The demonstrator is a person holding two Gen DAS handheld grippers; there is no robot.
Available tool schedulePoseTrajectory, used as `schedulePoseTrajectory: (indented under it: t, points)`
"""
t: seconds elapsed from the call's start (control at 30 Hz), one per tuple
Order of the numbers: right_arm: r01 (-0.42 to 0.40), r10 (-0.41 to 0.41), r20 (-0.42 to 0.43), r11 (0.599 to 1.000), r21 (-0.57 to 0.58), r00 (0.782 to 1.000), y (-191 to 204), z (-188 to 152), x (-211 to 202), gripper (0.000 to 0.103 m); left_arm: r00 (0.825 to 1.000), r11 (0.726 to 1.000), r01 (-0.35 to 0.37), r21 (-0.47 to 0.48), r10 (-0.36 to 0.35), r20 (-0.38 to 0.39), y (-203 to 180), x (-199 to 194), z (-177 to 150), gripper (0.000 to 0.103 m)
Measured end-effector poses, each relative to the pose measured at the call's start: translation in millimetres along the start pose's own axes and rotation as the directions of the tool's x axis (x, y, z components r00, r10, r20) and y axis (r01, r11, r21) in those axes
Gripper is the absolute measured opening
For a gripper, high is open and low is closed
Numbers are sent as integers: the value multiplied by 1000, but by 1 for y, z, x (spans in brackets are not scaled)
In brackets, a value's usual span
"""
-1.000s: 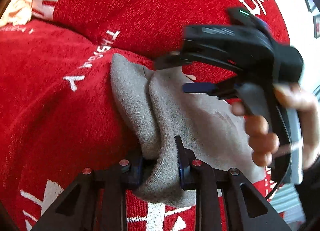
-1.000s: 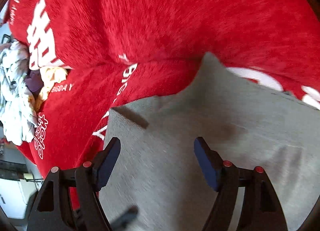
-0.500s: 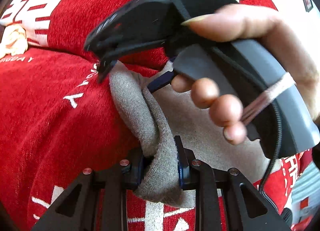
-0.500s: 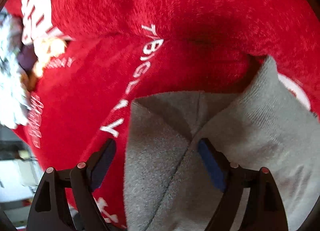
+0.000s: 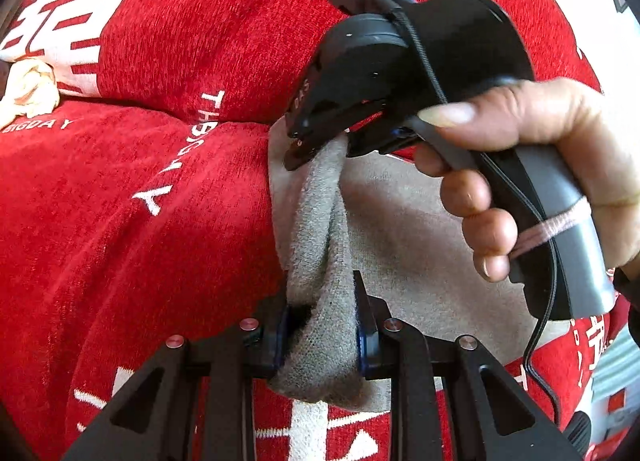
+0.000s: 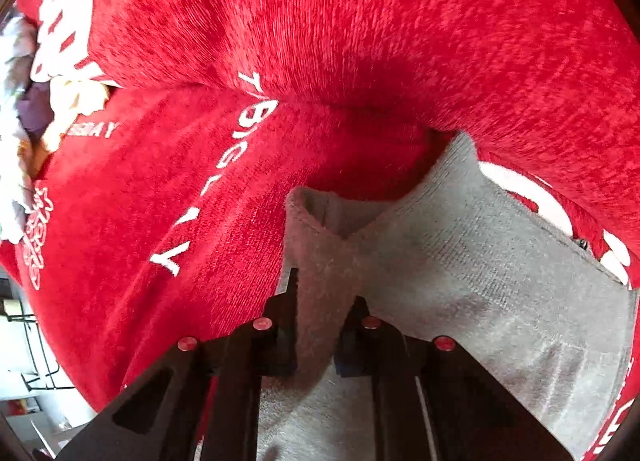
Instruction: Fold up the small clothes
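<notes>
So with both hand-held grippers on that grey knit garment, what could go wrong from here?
1. The right hand-held gripper is closing on a bunched ridge of the grey knit garment, which could crease the fold.
2. The left hand-held gripper pinches only an edge, so pulling apart may slip it free onto the red plush cover.

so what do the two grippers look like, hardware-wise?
Left gripper: black triangulated finger links, red-capped pivot pins, blue pads. Right gripper: the same black links and red pins. From the left wrist its body is black with a grey handle, a green LED, a thin black cable and a pink band round the grip.
</notes>
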State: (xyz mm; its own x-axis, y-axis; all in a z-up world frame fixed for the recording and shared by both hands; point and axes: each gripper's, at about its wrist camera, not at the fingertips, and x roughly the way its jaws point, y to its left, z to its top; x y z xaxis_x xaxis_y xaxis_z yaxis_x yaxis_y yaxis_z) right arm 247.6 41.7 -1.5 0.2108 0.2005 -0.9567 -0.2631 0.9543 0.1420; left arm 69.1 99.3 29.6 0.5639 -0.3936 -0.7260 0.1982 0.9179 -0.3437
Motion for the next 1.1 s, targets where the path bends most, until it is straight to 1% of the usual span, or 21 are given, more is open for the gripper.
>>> schedulePoseTrajectory:
  t: [0.17,0.23,0.4,0.6,0.67,0.9,1.1]
  points:
    - [-45,46,57,999,-21,997,-7,-3,-15,13,1000,1000,-14,7,14,0,-8,-4,2,26]
    - [-61,63,82,997,-37,995,-11,-7,-28,13,1000,1000,-25,17,25,4,-13,-6,4,25]
    - [-120,127,144,991,-55,981,-30,-15,-60,13,999,998,-49,49,49,9,-31,-12,6,24]
    - [-169,175,179,984,-46,968,-55,-26,-81,13,998,996,-58,68,59,-13,-51,-16,14,23]
    - [-188,194,196,981,-50,961,-63,-31,-90,12,998,995,-58,76,60,-20,-59,-18,17,23]
    - [-271,276,259,961,-56,925,-96,-47,-117,12,997,986,-72,148,77,-30,-105,-19,24,22]
    - [-345,335,301,938,-20,893,-141,-62,-130,12,993,972,-97,215,109,-45,-152,-9,26,22]
